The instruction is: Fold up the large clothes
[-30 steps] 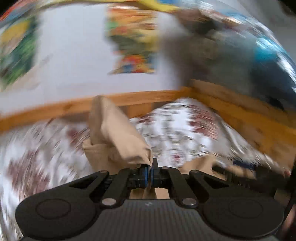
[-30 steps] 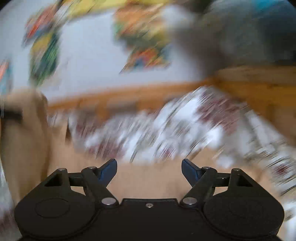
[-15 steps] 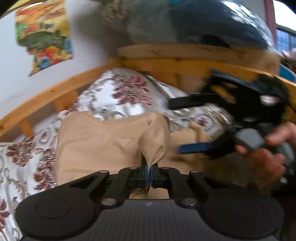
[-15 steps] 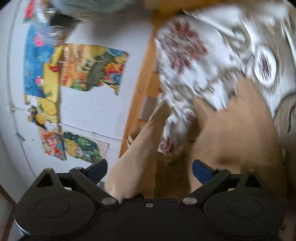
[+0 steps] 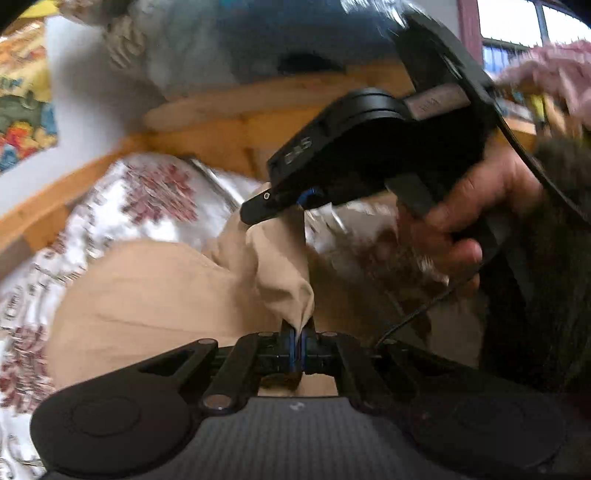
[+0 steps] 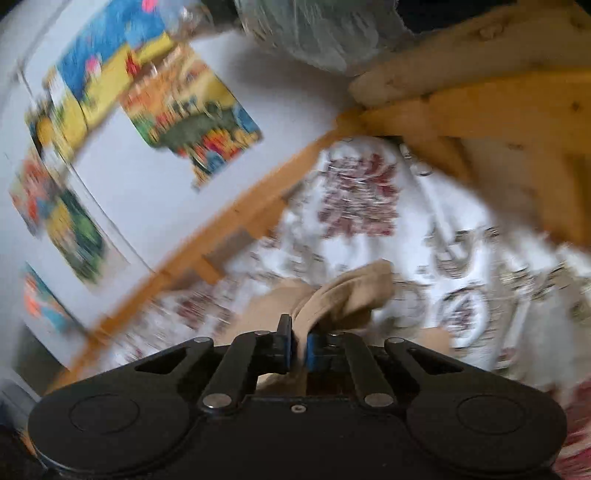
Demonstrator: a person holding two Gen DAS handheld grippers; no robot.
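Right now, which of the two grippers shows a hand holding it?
The right gripper, seen from the left wrist camera: a hand grips its handle. The left gripper shows none.

A white bedspread patterned with dark red floral motifs (image 6: 369, 206) covers a bed framed in light pine wood (image 6: 491, 107). Colourful illustrated posters (image 6: 192, 110) hang on the white wall (image 6: 147, 184) beside it, and a bundle wrapped in clear plastic (image 6: 317, 29) sits above the wooden headboard.

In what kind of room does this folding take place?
Probably a bedroom, perhaps a child's. The tan garment lies on a floral bedspread inside a wooden bed frame, and colourful posters hang on the white wall.
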